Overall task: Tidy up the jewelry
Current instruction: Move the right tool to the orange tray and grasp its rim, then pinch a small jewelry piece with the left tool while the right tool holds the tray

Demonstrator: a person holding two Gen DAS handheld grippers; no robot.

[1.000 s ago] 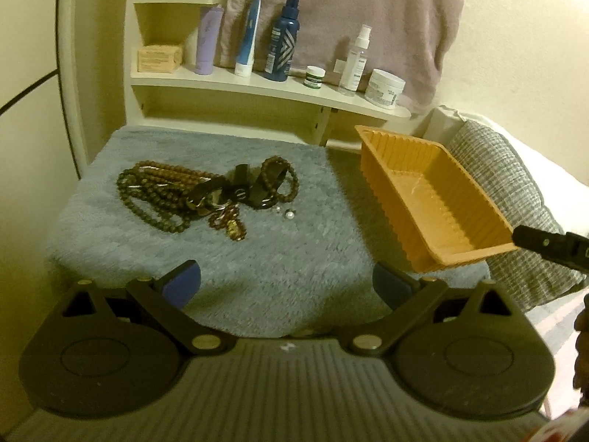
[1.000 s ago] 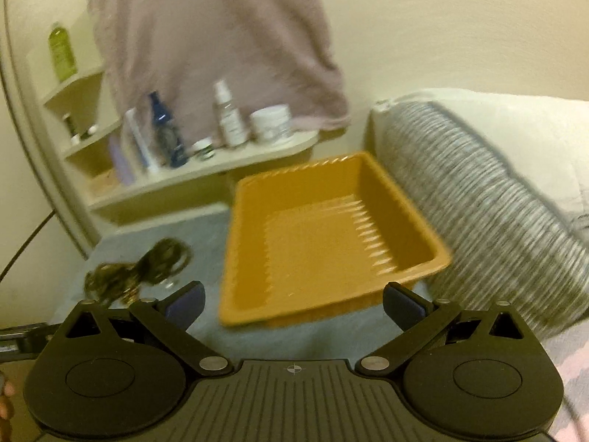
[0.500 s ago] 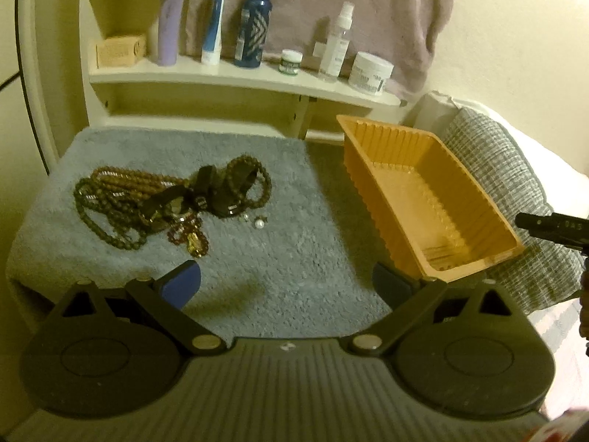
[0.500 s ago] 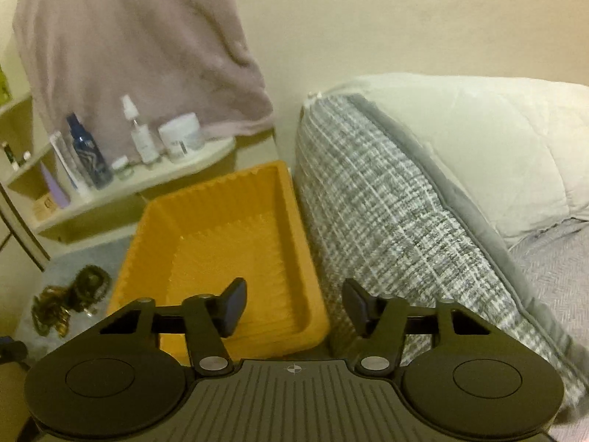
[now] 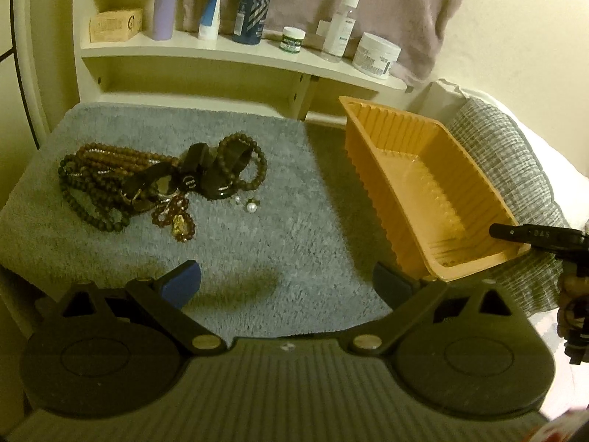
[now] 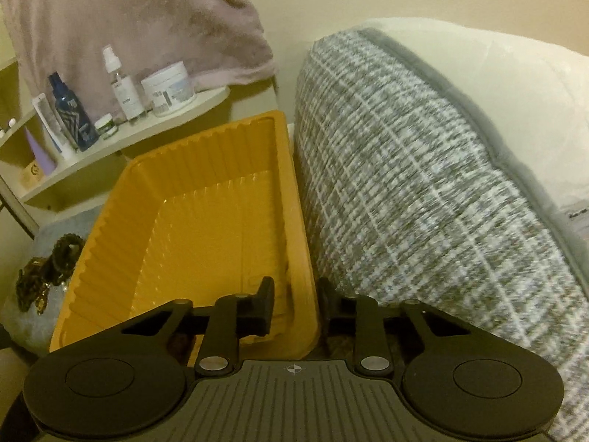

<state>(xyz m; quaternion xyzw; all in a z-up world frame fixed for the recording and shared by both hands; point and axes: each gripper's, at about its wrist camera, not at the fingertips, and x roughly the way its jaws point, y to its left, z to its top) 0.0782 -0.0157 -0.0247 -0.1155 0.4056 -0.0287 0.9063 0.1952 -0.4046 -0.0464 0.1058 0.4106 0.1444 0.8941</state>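
Observation:
A pile of bead necklaces and bracelets (image 5: 158, 184) lies on the grey towel (image 5: 257, 250), with small pearl pieces (image 5: 251, 206) beside it. An empty orange tray (image 5: 423, 188) sits at the towel's right edge. My left gripper (image 5: 287, 283) is open and empty, above the towel's near edge. My right gripper (image 6: 294, 305) is shut on the tray's near right rim (image 6: 305, 294), one finger inside the tray and one outside. The jewelry pile also shows in the right wrist view (image 6: 48, 269).
A white shelf (image 5: 235, 51) behind the towel holds bottles, tubes and jars under a hanging pink cloth (image 5: 386, 11). A grey woven pillow (image 6: 423, 191) and a white pillow (image 6: 497, 84) press against the tray's right side.
My right gripper swung right, moved down onto the tray's right rim and closed on it. My left gripper shifted closer over the towel and stayed open.

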